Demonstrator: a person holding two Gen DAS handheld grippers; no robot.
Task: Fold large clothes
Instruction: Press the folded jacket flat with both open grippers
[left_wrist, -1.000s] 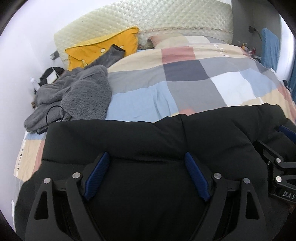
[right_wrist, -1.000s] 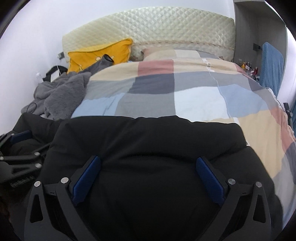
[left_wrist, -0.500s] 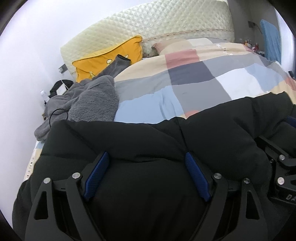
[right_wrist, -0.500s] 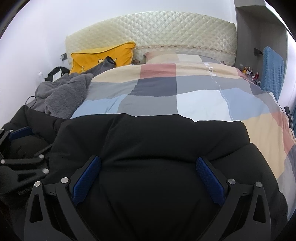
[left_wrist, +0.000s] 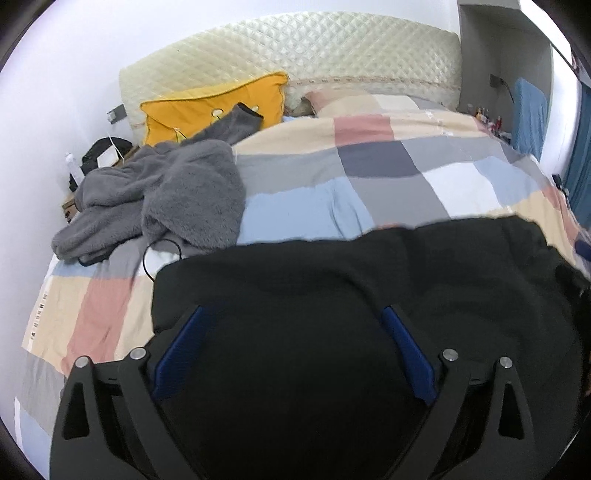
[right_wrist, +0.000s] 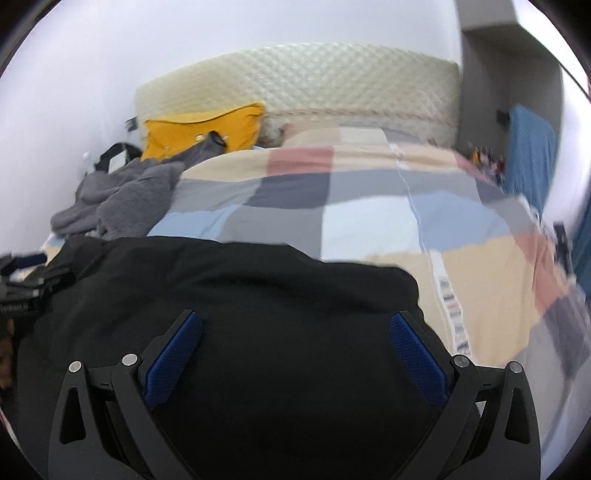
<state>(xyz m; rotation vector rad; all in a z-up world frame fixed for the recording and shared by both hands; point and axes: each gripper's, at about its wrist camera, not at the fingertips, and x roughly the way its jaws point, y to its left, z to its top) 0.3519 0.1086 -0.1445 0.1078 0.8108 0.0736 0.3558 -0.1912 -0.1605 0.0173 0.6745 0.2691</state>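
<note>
A: Black, padded and bulky, the large black puffy coat (left_wrist: 369, 295) is seen draped over the near end of the bed, on the patchwork quilt of blue, grey, beige and pink squares (left_wrist: 388, 177). In both wrist views its far edge is raised in a thick roll, so a fold is judged to be under way.

B: And how is it held?

A: The left gripper (left_wrist: 291, 332) is set with its blue-padded fingers (left_wrist: 177, 350) spread wide, and coat fabric fills the gap between them. The same is seen at the right gripper (right_wrist: 295, 339): jaws apart, black cloth bulging between the blue pads (right_wrist: 417, 354). No pinch can be made out in either view; the cloth appears to be cradled or pushed rather than nipped. Whether any fabric is caught lower down cannot be told, since the dark material hides the finger roots.

B: Why both at once?

A: A wide garment is judged to need support at two points, so that the folded edge is kept straight. The left tool is glimpsed at the left margin of the right view, just beside the coat.

B: What lies beyond?

A: A crumpled grey fleece garment (left_wrist: 162, 199) is heaped toward the left of the quilt, with a thin black cable (left_wrist: 162, 251) near it. Further back a mustard-yellow cushion (left_wrist: 207, 107) is propped against the cream quilted headboard (left_wrist: 314, 51).
</note>
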